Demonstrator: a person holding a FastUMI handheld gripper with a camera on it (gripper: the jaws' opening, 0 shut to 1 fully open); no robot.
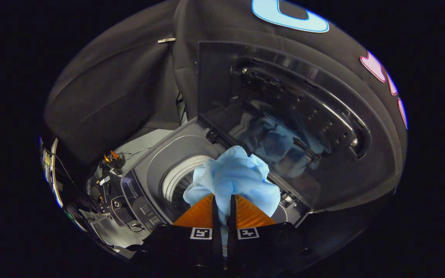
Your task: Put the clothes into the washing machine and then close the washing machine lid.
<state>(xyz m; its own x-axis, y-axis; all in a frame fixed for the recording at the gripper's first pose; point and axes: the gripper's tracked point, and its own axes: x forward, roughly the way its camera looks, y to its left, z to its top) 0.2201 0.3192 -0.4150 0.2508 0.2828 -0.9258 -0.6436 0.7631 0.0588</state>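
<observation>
Though partly hid, bunched lt-blue cloth point(233, 173) in tool point(222, 200) above washer drum point(178, 185).

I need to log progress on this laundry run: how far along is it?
Done: the washing machine lid stands open, so the drum is exposed. In hand: the claw is shut on the light blue garment, held above the drum opening. Left: dropping the garment into the drum, then closing the lid.

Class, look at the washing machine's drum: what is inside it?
Inside the drum only a perforated metal wall shows. The light blue cloth, pinched in the shut tool, hangs over the opening and covers the rest.
</observation>
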